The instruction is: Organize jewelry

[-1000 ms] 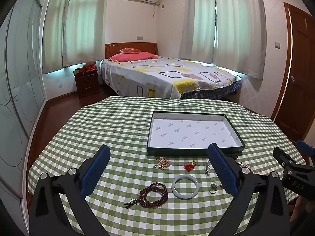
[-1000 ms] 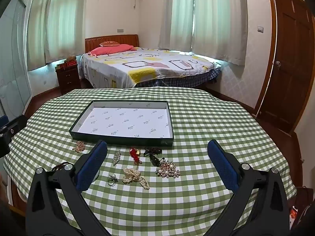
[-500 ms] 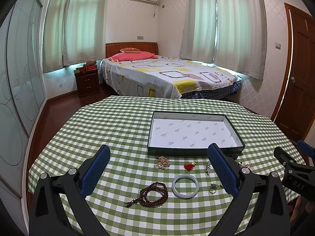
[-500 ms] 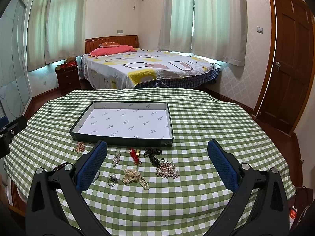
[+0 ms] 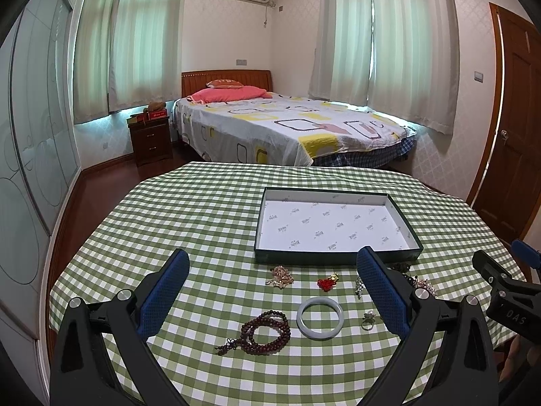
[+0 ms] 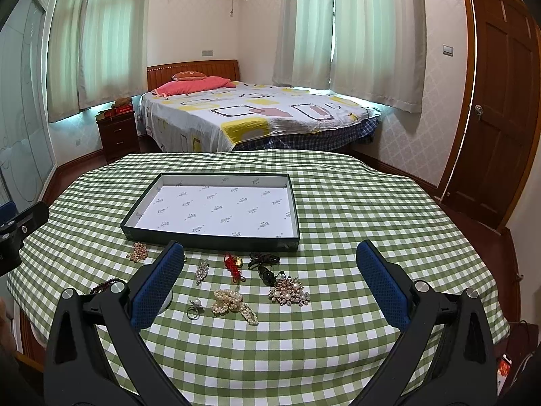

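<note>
An empty dark green tray [image 5: 402,216] [image 6: 216,238] with white lining lies on the green checked table. In front of it lie a brown bead bracelet [image 5: 267,331], a pale jade bangle [image 5: 319,313], a red knot charm [image 5: 328,282] [image 6: 233,265], a gold-pink bead cluster [image 5: 280,275] [image 6: 137,252], a ring [image 5: 367,319] [image 6: 194,308], a pearl bracelet [image 6: 233,306], a pearl brooch [image 6: 289,292], a crystal brooch [image 6: 202,270] and a black piece [image 6: 265,267]. My left gripper [image 5: 274,296] hangs open above the bracelet and bangle. My right gripper [image 6: 270,287] stands open over the pearls.
The round table [image 6: 372,209] has open cloth to the right and behind the tray. A bed [image 5: 287,128], a nightstand [image 5: 150,138] and a wooden door [image 6: 500,101] stand beyond it. The other gripper shows at the edge of each view.
Both grippers have risen and tilted slightly, so the table and jewelry sit a little lower in view. No jewelry has moved.
</note>
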A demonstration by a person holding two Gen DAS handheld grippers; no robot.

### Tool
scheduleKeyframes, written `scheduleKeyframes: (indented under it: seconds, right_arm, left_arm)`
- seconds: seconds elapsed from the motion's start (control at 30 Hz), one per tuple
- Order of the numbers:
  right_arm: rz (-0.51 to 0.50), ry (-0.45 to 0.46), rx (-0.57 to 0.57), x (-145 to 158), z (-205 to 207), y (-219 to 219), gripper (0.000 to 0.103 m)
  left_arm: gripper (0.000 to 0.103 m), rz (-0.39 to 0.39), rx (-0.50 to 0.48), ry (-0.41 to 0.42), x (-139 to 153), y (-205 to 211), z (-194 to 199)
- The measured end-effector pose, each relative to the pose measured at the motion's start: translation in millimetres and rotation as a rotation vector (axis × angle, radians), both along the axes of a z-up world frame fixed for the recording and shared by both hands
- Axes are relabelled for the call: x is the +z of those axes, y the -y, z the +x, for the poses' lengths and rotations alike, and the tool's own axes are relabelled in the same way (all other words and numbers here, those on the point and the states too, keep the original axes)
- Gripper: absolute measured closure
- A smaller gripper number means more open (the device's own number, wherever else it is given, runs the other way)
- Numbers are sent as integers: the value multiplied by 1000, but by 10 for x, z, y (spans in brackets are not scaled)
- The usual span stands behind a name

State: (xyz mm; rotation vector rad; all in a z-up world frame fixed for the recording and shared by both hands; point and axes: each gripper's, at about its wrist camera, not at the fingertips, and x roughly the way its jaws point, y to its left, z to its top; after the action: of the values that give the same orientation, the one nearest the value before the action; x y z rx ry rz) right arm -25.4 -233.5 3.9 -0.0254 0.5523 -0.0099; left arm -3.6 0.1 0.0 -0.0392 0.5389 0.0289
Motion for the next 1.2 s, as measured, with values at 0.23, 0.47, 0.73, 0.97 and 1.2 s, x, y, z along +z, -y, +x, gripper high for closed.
scheduleKeyframes:
  seconds: [0.23, 0.47, 0.73, 0.97, 1.2]
  right_arm:
    - [1, 1, 0, 2, -2, 3, 4]
    - [2, 1, 0, 2, -1, 1, 4]
    - [1, 2, -1, 2, -3, 0, 4]
    - [3, 2, 1, 0, 0, -10, 4]
    - [2, 2, 0, 0, 1, -6, 4]
  left_arm:
    - [7, 5, -1, -3, -9, 5, 6]
    - [7, 6, -1, -4, -17, -2, 1]
    - [7, 6, -3, -4, -16, -2, 1]
    - [7, 6, -2, -4, -15, 3, 2]
    - [7, 3, -5, -8, -37, -9, 0]
